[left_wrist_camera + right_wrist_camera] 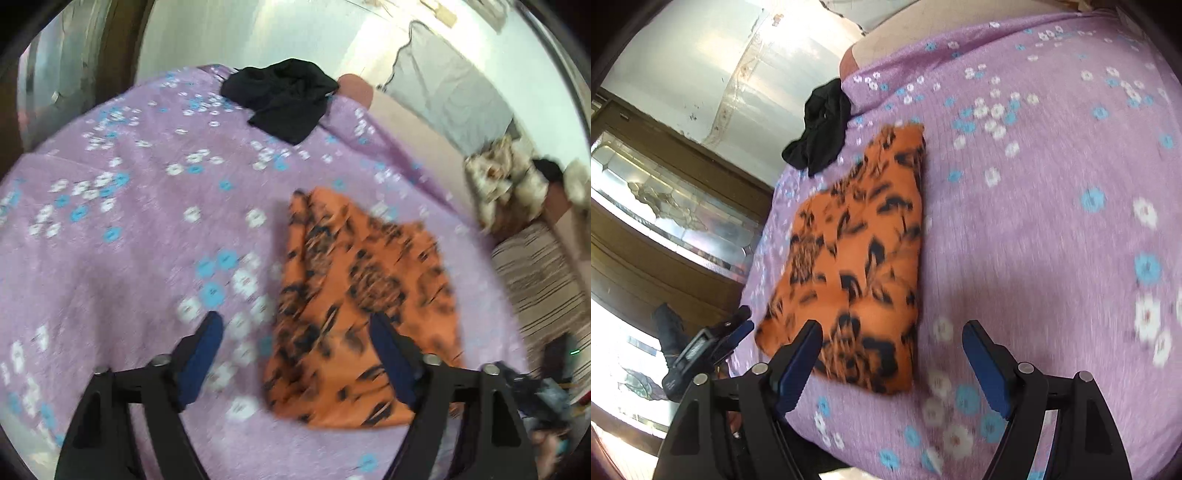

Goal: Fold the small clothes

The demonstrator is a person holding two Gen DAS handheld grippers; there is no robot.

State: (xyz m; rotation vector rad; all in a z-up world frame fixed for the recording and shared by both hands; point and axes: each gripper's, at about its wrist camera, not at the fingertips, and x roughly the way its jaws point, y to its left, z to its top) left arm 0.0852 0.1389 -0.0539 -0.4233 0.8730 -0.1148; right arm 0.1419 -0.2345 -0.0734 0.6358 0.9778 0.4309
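**Both grippers spread wide over the folded orange cloth**

The left gripper (295,325) points down at a slant toward the bed, its blue-padded fingers (201,354) spread wide with nothing gripped; the near end of the orange cloth lies below and between them, but the pads do not press on it. The right gripper (892,334) slants down likewise, its fingers (799,363) equally wide and holding nothing; its left finger overlaps the cloth's near corner in the picture, and the gap between the fingers shows mostly bare bedspread.

One orange cloth with black markings (354,295) lies folded flat on the lilac bedspread with white and blue flowers (129,240). In the right wrist view the left gripper shows at the bed's edge, just beside the cloth's near corner. One black garment (284,98) sits crumpled at the bed's far edge, well apart from the orange cloth. Both views are blurred.
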